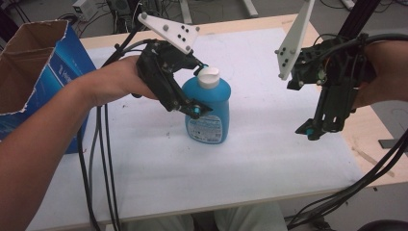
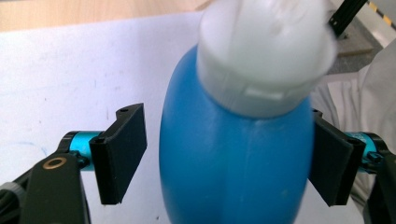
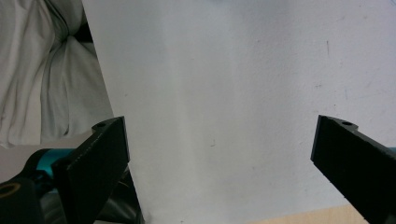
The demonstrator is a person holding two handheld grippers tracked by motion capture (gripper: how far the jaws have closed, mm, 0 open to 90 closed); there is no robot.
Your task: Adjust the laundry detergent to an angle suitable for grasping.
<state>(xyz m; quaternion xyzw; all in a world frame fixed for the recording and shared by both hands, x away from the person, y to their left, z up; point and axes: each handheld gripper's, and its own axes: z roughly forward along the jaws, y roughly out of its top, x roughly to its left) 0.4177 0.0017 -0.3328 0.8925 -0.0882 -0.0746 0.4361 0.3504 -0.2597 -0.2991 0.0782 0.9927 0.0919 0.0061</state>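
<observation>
Blue bottle [image 1: 208,111] with white cap [image 1: 209,77] upright near the middle of the white surface [image 1: 269,159]. Left claw [image 1: 185,94] around the bottle's upper body from the left side, one jaw on the near face, the other behind. In the left gripper view, bottle [image 2: 233,163] between the pads [image 2: 119,154]: clear gap on one side, other pad right at the bottle's edge, contact there unclear; released. Right claw [image 1: 321,126] wide open, nothing inside, pointing down over bare surface well to the right.
</observation>
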